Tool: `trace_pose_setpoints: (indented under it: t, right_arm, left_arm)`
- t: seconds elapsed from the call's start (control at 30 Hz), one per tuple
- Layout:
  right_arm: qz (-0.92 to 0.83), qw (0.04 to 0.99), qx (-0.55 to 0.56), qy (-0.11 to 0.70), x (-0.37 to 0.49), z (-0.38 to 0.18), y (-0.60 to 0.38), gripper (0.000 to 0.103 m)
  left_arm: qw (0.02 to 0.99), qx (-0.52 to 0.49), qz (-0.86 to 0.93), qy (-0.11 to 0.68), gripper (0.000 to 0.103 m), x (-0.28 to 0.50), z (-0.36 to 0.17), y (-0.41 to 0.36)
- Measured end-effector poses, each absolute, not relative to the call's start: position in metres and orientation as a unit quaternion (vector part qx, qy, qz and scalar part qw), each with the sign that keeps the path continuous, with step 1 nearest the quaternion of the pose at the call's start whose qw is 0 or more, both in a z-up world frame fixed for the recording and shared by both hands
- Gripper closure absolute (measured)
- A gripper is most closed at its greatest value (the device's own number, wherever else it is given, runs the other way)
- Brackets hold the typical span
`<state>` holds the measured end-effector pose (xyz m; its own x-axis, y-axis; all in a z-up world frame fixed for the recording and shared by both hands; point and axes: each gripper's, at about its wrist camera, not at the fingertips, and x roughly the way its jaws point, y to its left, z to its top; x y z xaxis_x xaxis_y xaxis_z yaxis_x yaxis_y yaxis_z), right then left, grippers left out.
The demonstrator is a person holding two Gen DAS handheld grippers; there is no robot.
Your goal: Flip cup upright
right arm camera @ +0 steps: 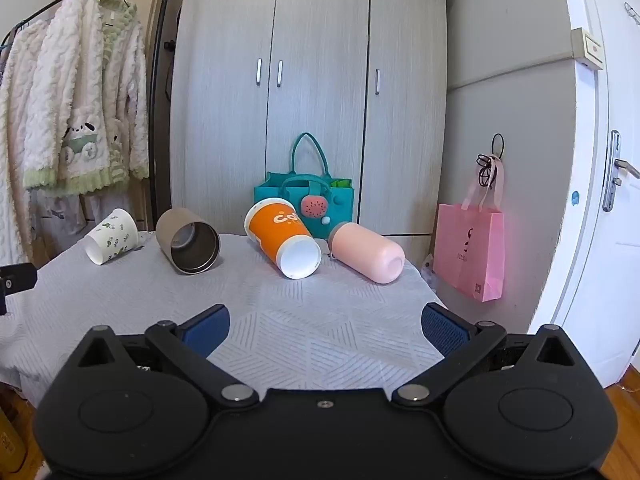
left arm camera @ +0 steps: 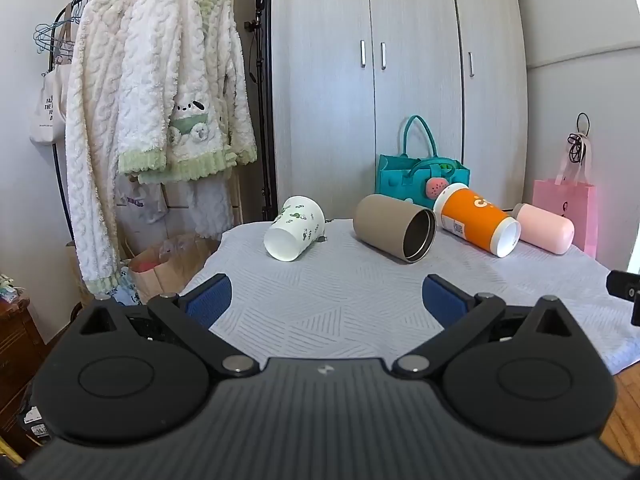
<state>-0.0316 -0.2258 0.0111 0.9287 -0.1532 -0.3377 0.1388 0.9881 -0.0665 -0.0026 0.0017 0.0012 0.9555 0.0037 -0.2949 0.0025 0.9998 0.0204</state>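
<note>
Four cups lie on their sides in a row across the grey patterned tablecloth [left arm camera: 340,304]. Farthest left is the white cup with green leaf prints [left arm camera: 294,233], its open mouth turned toward the cameras and slightly left. Next comes the tan tumbler [left arm camera: 394,227] with a dark metal inside, mouth facing forward and to the right. Just beside it lies the orange paper cup [right arm camera: 282,237], white rim toward the near edge, and touching or nearly touching it on the right is the pink bottle [right arm camera: 366,252], its closed end forward. Behind the orange cup stands a teal felt bag [right arm camera: 306,200] against the wardrobe [right arm camera: 312,80]; a pink paper bag [right arm camera: 470,252] hangs at the far right.

Both tongs hover near the table's front edge, well apart from the cups: the left gripper [left arm camera: 326,300] and the right gripper [right arm camera: 325,326] each have their blue pads spread wide with nothing between them.
</note>
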Motion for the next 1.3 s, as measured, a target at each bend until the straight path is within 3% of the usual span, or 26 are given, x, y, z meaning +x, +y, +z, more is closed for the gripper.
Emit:
trace_pose_setpoints:
  t: [1.3]
  right_arm:
    - [-0.073, 0.980, -0.026, 0.183, -0.0304, 0.0124, -0.2204, 0.000]
  left_arm:
    - [0.989, 0.002, -0.009, 0.150, 0.000, -0.0031, -0.0006, -0.0013]
